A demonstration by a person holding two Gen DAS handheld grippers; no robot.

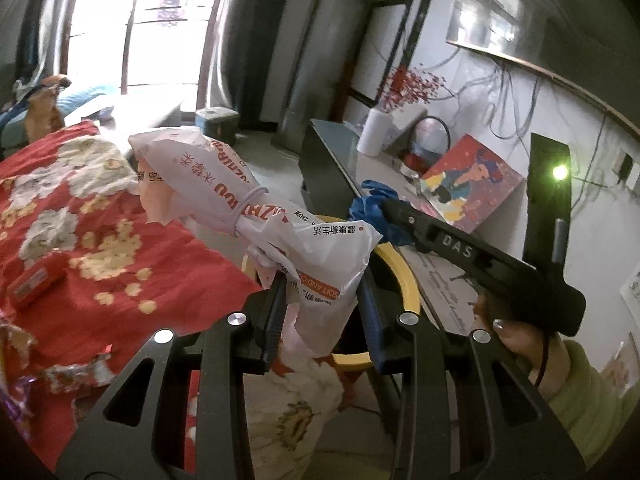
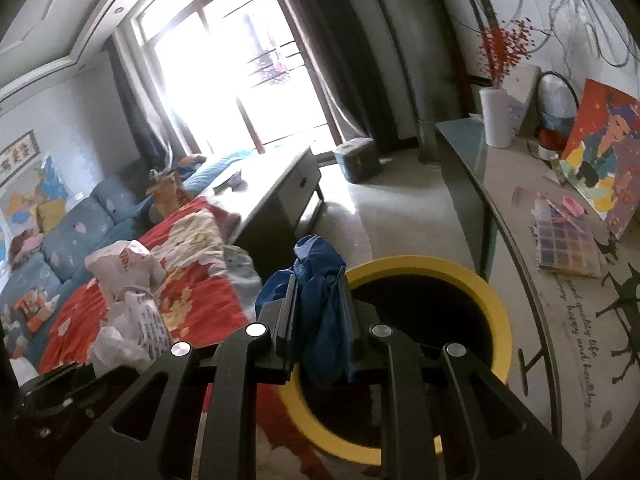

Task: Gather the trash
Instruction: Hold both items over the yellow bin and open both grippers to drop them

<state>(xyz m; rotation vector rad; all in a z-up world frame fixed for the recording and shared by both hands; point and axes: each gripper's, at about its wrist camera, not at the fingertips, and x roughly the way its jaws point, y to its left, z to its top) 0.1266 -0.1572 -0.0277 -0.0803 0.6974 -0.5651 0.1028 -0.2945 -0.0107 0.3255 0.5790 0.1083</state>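
A: Fingers of the left gripper (image 1: 324, 312) are closed on the lower end of a white plastic tissue wrapper (image 1: 256, 200), crinkled, printed in orange and black, and cinched midway by one pale hair tie (image 1: 246, 210). It juts up and away over the red cloth.

B: And the right gripper?

A: The right gripper (image 2: 320, 320) has its fingers pinched on one crumpled blue wrapper (image 2: 320, 300), thin and glossy. It sits at the near rim of the bin.

B: Describe the bin.

A: One round bin (image 2: 502, 320) with a thick yellow rim and a dark inside, standing on the floor just ahead of both grippers. From the left wrist view the white wrapper overlaps its rim.

B: What surrounds it?

A: To the left, a red blanket (image 1: 132, 248) with a cream flower print, soft and rumpled. In the right wrist view two more crumpled white plastic bags (image 2: 128, 308) lie on it. To the right runs a long glossy desk (image 2: 516, 184), carrying one white vase (image 2: 496, 116) of red berry sprigs, one colourful painted canvas (image 2: 600, 152) leaning on the wall, and one clear box of coloured beads (image 2: 564, 240).

B: And farther off?

A: A bright window with dark curtains, a blue sofa (image 2: 76, 232), and pale shiny floor.
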